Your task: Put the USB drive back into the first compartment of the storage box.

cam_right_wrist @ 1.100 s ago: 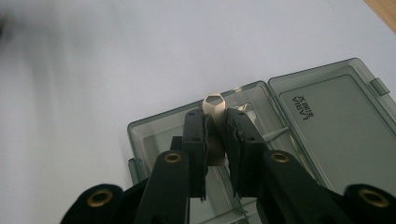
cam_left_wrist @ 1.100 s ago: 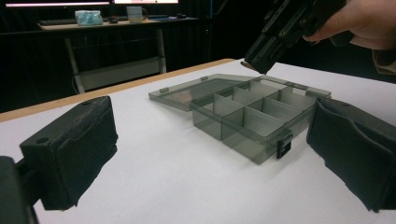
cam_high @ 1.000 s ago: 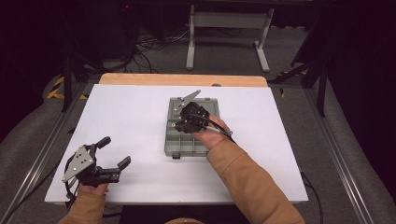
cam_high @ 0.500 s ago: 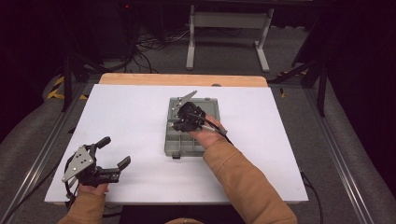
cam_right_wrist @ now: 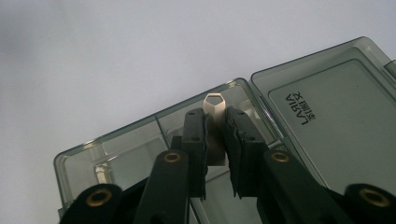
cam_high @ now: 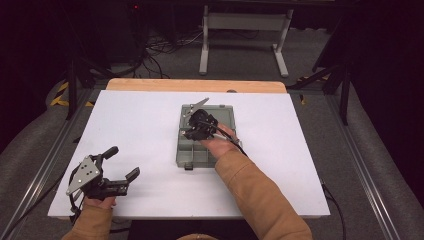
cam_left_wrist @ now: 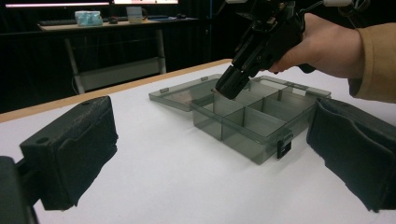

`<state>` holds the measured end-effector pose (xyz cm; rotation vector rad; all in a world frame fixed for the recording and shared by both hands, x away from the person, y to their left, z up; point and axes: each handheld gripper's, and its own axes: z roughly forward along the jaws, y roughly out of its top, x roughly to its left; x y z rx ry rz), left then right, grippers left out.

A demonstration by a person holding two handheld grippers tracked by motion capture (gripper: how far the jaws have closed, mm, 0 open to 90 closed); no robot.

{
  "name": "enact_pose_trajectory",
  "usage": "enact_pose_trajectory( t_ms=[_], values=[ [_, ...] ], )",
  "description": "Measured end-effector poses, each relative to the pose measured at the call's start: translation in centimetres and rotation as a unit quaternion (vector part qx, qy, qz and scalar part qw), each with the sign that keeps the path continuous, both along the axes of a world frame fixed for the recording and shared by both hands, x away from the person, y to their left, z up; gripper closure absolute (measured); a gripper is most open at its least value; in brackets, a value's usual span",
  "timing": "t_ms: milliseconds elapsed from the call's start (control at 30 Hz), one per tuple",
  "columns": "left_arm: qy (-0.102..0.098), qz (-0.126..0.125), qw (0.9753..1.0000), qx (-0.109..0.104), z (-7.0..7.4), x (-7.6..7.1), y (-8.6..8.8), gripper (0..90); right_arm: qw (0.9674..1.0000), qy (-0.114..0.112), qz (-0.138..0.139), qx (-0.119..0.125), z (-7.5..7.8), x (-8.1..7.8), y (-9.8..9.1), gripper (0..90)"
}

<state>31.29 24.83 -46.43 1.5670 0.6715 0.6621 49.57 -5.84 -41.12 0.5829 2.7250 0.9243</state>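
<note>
room: dark | floor (cam_high: 165, 65): grey, cables | white table (cam_high: 125, 125), wooden far edge | metal stand (cam_high: 245, 35)

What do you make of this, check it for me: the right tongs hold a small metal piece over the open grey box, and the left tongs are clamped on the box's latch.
Wrong on the left tongs: they rest open on the table, apart from the box, as the high view shows. The right tongs do hold the small metal piece over the box.

high view: overhead, facing forward; tool views: near; shared: compartment box (cam_high: 206, 135)
</note>
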Motion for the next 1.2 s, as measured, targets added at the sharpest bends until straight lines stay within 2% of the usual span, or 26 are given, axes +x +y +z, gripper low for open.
enact_pose_trajectory(
  t_ms=[433, 1200],
  values=[
    [-0.001, 0.000, 1.0000, -0.001, 0.0, 0.0, 0.0, 2.3, 0.9999, 0.009, 0.000, -0.005, -1.2, 0.6, 0.3, 78.4],
    [0.000, -0.001, 1.0000, -0.001, 0.0, 0.0, 0.0, 2.3, 0.9998, 0.010, 0.002, -0.016, -1.6, 0.7, 0.6, 77.6]
  ],
)
